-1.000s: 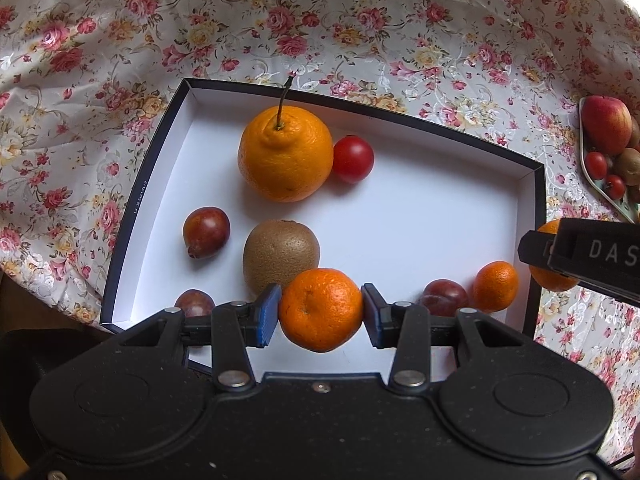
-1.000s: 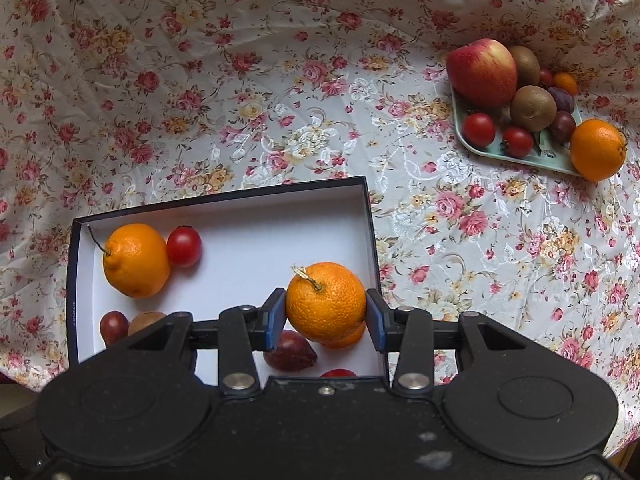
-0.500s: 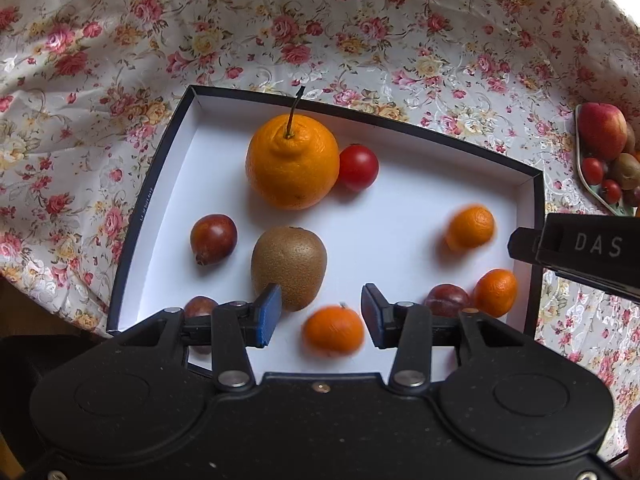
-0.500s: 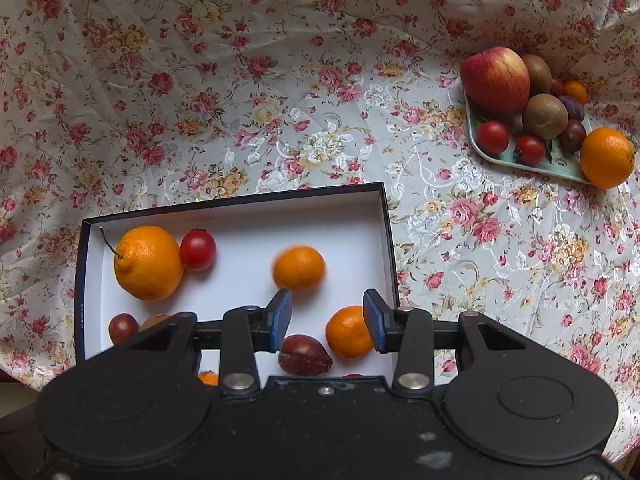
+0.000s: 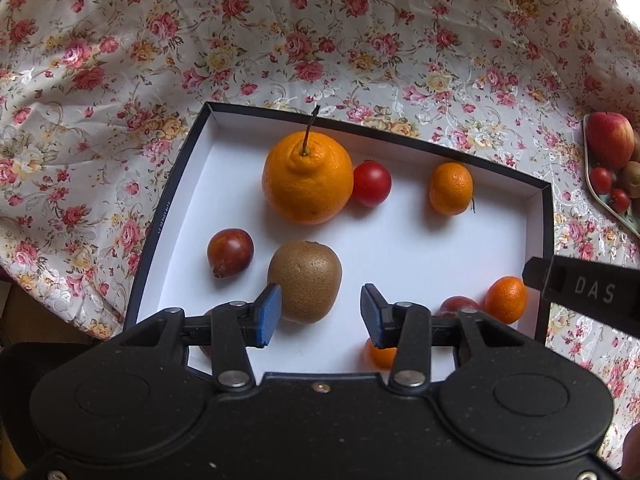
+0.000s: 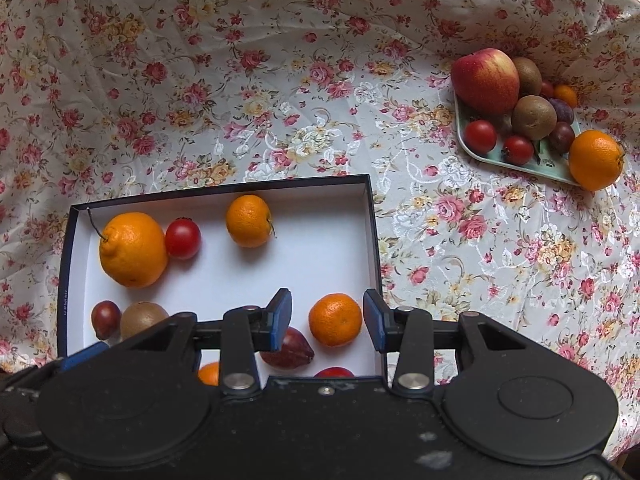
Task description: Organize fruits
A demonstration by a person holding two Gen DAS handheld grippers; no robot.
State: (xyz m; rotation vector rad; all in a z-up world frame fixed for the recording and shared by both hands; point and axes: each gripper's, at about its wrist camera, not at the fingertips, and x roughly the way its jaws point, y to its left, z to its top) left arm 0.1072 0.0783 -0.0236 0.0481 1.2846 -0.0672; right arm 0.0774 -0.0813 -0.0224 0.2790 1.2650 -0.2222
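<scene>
Above the white box [image 5: 538, 216], both hand-held grippers, left [image 5: 321, 315] and right [image 6: 326, 319], are hovering released, their mandarins [image 5: 451, 188] [image 5: 380, 354] now lying inside, advancing the sorting.

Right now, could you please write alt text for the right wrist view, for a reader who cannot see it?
The open, empty right gripper hovers over a white-lined box holding oranges, a tomato, a kiwi and plums. Farther right on the floral cloth, a green tray holds an apple and more fruit.

Both grippers, left [image 5: 320, 314] and right [image 6: 326, 318], are built of speckled matte black plastic, with blue-padded fingers [image 5: 269, 314] and silver screws; white "DAS" lettering, possibly truncated, is seen at 3 o'clock.
</scene>
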